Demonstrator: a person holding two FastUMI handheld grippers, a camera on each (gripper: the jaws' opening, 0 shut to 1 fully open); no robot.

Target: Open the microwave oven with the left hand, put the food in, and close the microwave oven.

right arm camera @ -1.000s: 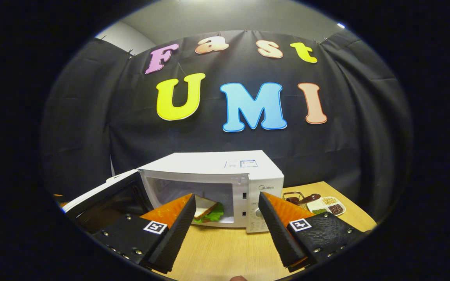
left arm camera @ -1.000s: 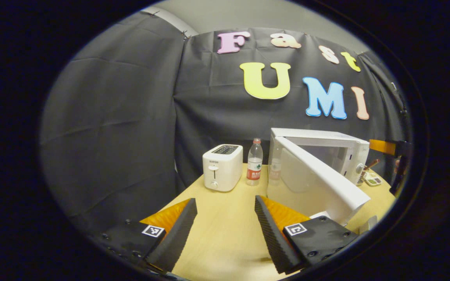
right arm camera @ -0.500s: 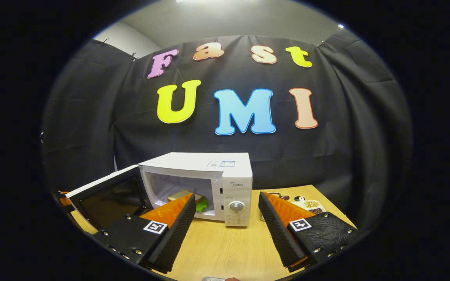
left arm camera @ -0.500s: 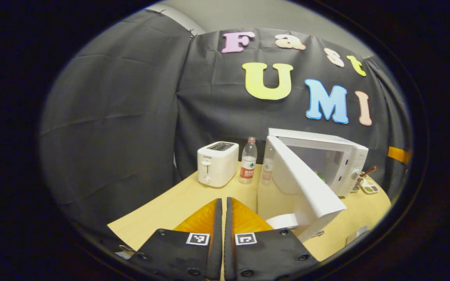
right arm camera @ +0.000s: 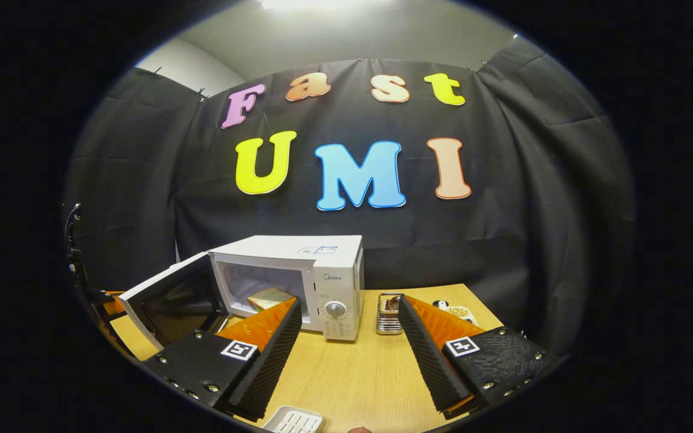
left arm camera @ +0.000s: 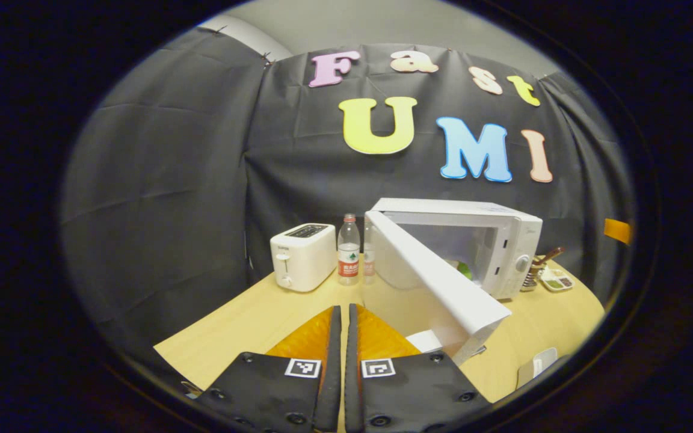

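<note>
Sitting inside open microwave point(right arm camera: 298, 282), sandwich point(right arm camera: 269, 297) beyond spread right tool point(right arm camera: 346, 343).

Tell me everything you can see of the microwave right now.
The microwave is a white, glossy box standing upright on the wooden table near the cloth wall. Its door, hinged at one side, stands wide open, with a dark window on its inner face. The sandwich lies inside the pale cavity. A round dial sits on the control panel. Neither pair of tongs touches it.
</note>
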